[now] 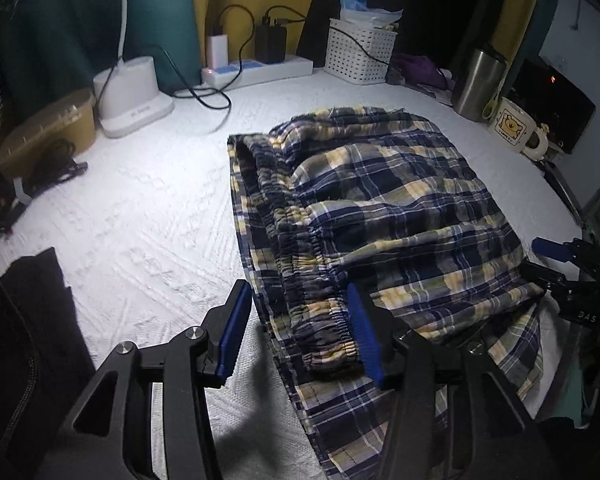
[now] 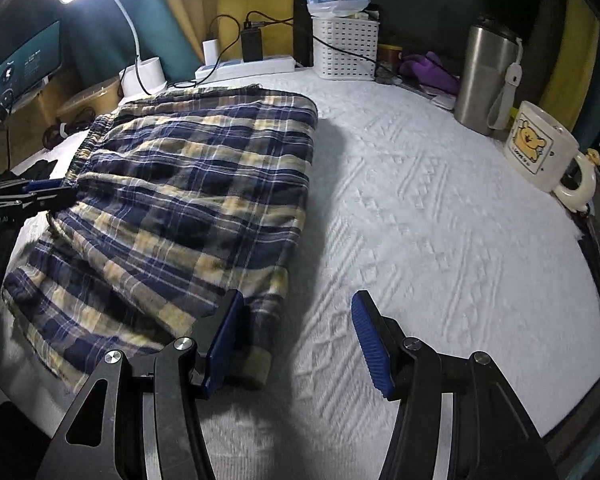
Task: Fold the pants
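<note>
The navy, yellow and white plaid cotton pants (image 1: 380, 208) are lying folded in a thick bundle on the white textured cloth covering the table (image 1: 140, 208), with the gathered elastic waistband (image 1: 300, 248) forming the bundle's left edge. Behind the pants, a white perforated plastic basket (image 1: 360, 52) is standing against the back wall, and to their right a steel tumbler (image 2: 488, 80) and a cream mug with a yellow bear print (image 2: 540, 152) are sitting well apart from the cloth.

The left tongs (image 1: 300, 332) are hovering with their blue pads spread, straddling the near end of the waistband without pressing on it. The right tongs (image 2: 296, 340) are standing spread too, one pad just beside the near right corner of the pants, the other over bare cloth; nothing is being pinched.

The fold appears to be nearly done, and the hands seem to be lining up at the near edge. The next move probably calls for both tongs to close on that edge together and carry it over evenly, or to press the bundle flat.
</note>
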`<control>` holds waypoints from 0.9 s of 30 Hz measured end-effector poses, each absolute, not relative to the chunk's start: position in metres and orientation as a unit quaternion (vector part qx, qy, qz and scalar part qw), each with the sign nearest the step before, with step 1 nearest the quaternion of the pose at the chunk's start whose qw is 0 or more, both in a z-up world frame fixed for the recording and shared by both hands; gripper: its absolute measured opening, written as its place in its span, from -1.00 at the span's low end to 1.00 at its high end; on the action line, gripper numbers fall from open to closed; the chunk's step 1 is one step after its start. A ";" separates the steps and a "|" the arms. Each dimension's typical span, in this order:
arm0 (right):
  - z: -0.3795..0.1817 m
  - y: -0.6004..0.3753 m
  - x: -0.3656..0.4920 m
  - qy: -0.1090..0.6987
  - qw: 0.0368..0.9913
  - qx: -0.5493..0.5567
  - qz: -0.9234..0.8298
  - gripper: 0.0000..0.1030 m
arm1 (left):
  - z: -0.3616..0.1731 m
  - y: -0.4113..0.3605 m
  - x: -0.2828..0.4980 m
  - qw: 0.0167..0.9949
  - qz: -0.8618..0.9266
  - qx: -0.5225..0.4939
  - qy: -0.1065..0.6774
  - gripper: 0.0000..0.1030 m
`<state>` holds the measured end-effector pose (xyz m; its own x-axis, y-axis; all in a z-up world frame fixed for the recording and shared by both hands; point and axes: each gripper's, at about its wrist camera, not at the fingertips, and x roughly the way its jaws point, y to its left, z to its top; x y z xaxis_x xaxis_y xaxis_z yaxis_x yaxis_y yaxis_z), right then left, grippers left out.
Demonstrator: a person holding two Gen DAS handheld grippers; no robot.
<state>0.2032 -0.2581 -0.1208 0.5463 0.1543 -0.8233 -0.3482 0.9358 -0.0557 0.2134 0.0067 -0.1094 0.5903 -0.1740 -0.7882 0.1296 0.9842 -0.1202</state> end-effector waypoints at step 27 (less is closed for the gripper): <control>-0.112 -0.289 0.171 0.436 0.884 -0.069 0.152 0.24 | -0.107 0.025 0.164 0.887 -0.061 -0.064 0.454 0.10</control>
<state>0.1713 -0.2895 -0.1117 0.5742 0.2090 -0.7916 -0.3296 0.9441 0.0102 0.1642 0.0248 -0.1067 0.5800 -0.1659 -0.7975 0.0495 0.9844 -0.1688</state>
